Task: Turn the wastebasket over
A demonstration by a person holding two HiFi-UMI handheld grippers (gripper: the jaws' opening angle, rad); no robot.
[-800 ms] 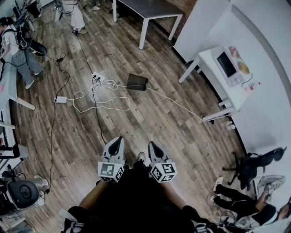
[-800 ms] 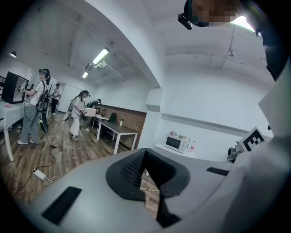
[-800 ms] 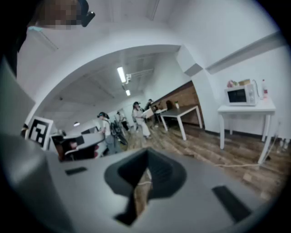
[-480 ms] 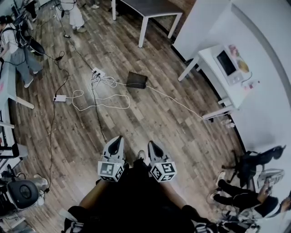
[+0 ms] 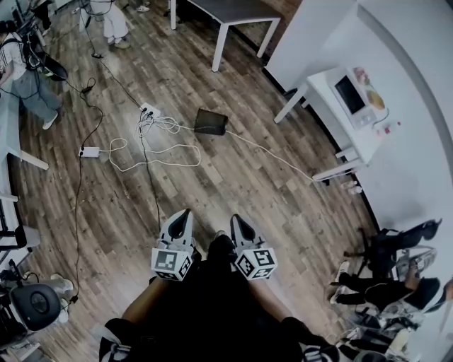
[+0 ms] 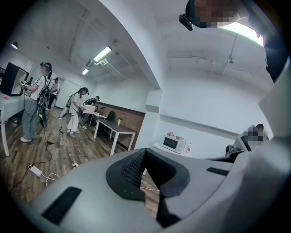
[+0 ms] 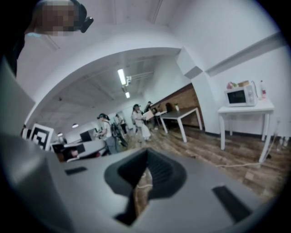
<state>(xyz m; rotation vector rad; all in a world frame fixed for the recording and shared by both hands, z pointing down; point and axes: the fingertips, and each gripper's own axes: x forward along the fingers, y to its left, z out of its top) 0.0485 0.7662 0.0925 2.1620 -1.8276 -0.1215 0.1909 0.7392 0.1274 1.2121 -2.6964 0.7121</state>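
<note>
I see no wastebasket in any view. In the head view both grippers are held close in front of the person's dark-clothed body, side by side over the wood floor (image 5: 233, 177). My left gripper (image 5: 182, 218) has its jaws together with nothing between them; in the left gripper view (image 6: 144, 158) the pads meet. My right gripper (image 5: 237, 223) points forward the same way, and in the right gripper view (image 7: 145, 160) its tips touch, with only a thin slit of floor showing below them. Neither holds anything.
A flat dark box (image 5: 211, 121), a power strip (image 5: 150, 112) and loose white cables (image 5: 152, 159) lie on the floor ahead. A white table with a microwave (image 5: 352, 95) stands right, a dark-topped table (image 5: 233, 13) far ahead. People stand at far left (image 5: 25, 71); one sits at lower right (image 5: 375, 297).
Both grippers stay shut and in place. The floor things have drifted slightly up and left in the head view, and the seated person at lower right has shifted.
</note>
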